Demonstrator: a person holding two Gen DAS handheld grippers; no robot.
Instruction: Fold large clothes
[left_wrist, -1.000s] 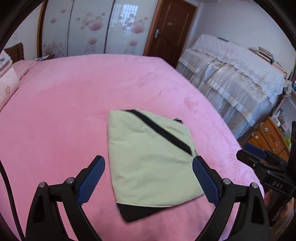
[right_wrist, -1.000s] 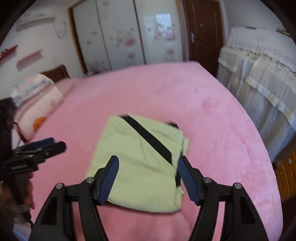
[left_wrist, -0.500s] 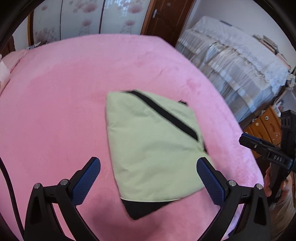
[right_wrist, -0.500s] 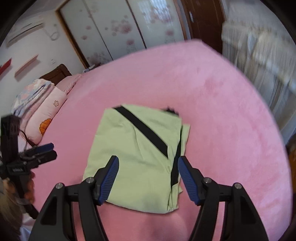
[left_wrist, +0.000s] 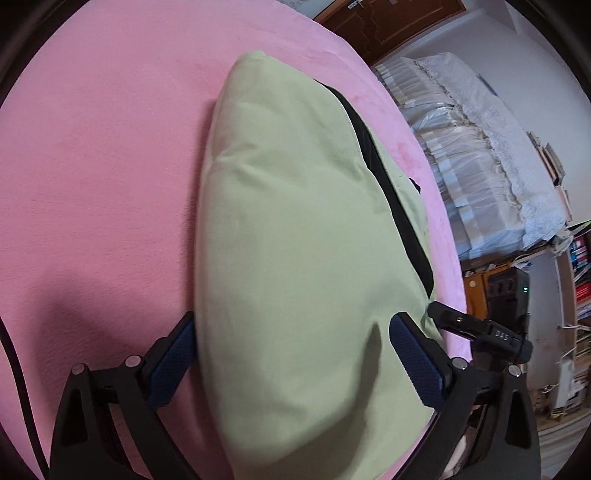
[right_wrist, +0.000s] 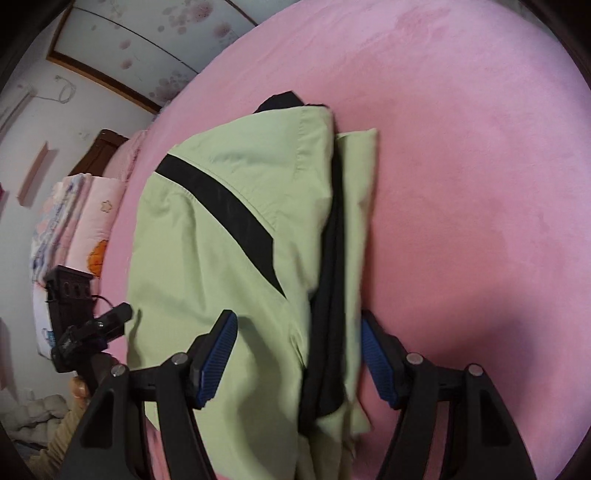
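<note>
Left-wrist view puts us low over the garment (left_wrist: 303, 236), a pale green folded bundle with a black diagonal stripe (left_wrist: 391, 184) lying on the pink bed (left_wrist: 96, 155). Our left gripper (left_wrist: 295, 363) is spread wide, one blue pad at the garment's left edge and the other pad on its right part, so the near end of the cloth lies between the fingers; whether the pads touch the fabric we cannot tell, and nothing is pinched. Just right of the garment's near right corner we see the right gripper (left_wrist: 480, 332), side on, its black tip at the cloth's edge.

From the right-wrist view the garment (right_wrist: 229, 258) fills the middle of the bed (right_wrist: 480, 166), its stripe (right_wrist: 225, 210) running from upper left toward the near right, with dark folded layers showing along its right edge (a green flap lies just outside them). Our right gripper (right_wrist: 297, 356) is also wide open, the fingers straddling the garment's near right part without clamping it. Left of the garment the left gripper (right_wrist: 96, 332) shows, and beyond it pink pillows (right_wrist: 85, 221) sit at the head of the bed. A draped white cover (left_wrist: 480, 155) lies well to the garment's right.
</note>
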